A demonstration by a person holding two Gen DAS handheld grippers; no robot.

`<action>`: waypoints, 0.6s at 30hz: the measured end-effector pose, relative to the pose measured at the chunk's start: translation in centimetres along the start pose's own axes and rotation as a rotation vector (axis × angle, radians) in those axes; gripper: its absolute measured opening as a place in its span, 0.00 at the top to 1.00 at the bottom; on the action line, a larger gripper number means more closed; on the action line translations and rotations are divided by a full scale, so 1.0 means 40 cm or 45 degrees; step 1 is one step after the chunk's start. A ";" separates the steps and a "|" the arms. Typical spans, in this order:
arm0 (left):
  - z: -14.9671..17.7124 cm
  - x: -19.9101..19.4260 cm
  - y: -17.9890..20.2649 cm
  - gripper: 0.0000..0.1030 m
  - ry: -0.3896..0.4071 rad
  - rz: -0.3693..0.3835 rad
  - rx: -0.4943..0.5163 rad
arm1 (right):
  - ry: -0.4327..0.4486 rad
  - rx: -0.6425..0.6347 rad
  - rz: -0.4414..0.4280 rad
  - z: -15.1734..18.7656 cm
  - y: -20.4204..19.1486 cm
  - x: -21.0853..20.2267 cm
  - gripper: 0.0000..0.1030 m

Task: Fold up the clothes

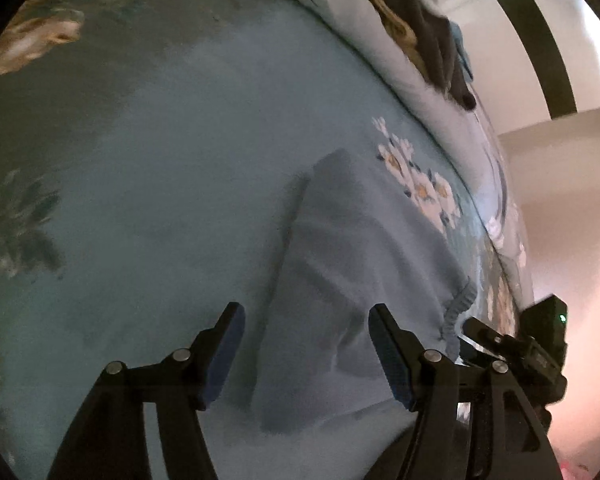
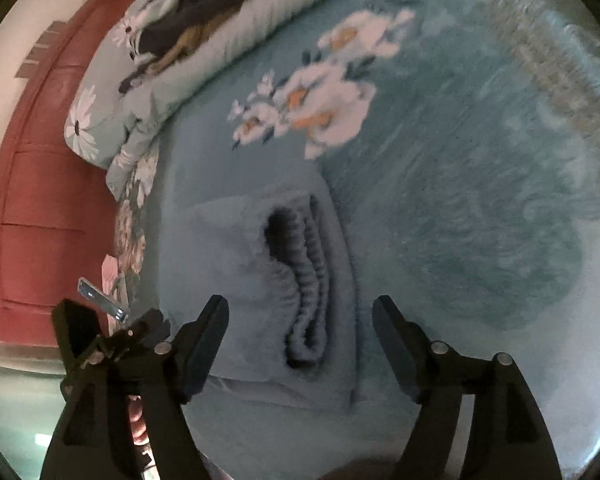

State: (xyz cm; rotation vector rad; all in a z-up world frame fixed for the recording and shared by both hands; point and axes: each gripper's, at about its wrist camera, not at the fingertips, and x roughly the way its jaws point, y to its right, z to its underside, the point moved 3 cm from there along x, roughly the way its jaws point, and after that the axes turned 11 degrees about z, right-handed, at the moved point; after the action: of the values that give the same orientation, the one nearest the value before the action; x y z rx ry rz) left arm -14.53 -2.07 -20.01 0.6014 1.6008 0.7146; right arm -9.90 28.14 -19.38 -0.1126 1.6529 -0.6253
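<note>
A blue garment (image 2: 260,280), already folded into a compact bundle, lay on the bed's floral blanket (image 2: 460,160), its ribbed elastic band (image 2: 312,280) doubled on top; the right tool (image 2: 300,312) hung over it with jaws wide and nothing between the pads; the left tool (image 1: 306,328) hovered likewise wide above the garment's other side; the cloth looked soft, light and limp, likely to sag unless pinched through all layers at a folded edge.

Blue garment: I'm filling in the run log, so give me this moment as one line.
task: fold clothes | folded blue ribbed-cuff garment on floral bedspread | left gripper open | right gripper open, nothing gripped
</note>
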 end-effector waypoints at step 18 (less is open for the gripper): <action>0.007 0.041 0.025 0.52 0.020 -0.033 0.023 | 0.020 0.142 -0.035 -0.023 -0.005 0.034 0.68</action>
State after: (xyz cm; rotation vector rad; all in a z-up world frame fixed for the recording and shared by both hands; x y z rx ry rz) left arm -14.49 -0.17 -20.39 0.5885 1.6287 0.6881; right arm -11.08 27.72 -20.48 -0.0500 1.6303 -0.7395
